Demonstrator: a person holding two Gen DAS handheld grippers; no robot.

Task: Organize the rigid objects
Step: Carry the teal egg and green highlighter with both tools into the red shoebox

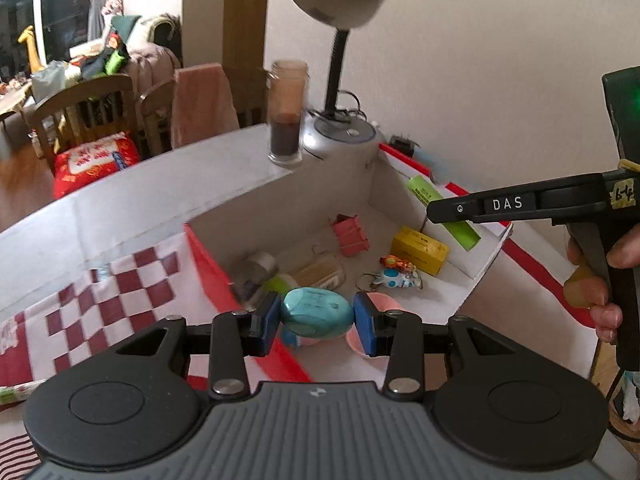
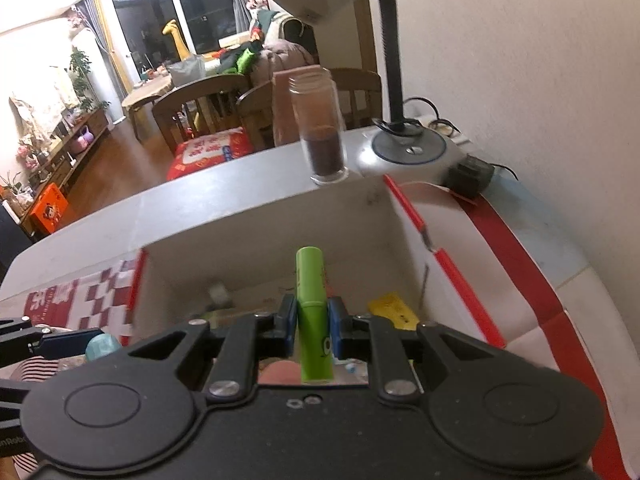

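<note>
My left gripper point(image 1: 316, 318) is shut on a teal egg-shaped object point(image 1: 316, 312), held across its width just above the near edge of an open white cardboard box point(image 1: 280, 204). My right gripper point(image 2: 314, 322) is shut on a slim bright green packet point(image 2: 312, 308) that stands upright between the blue pads, over the same box point(image 2: 260, 248). In the left wrist view the right gripper point(image 1: 436, 212) reaches in from the right with the green packet point(image 1: 422, 192) over the box's far right corner. The teal object point(image 2: 102, 346) shows at the lower left of the right wrist view.
In the box lie a yellow carton point(image 1: 420, 250), a pink folded piece point(image 1: 350, 234), a keyring toy point(image 1: 394, 278), a tape roll point(image 1: 260, 266) and a pink bowl point(image 1: 380, 302). Behind the box stand a glass jar of brown powder point(image 1: 286, 120) and a desk lamp point(image 1: 340, 132).
</note>
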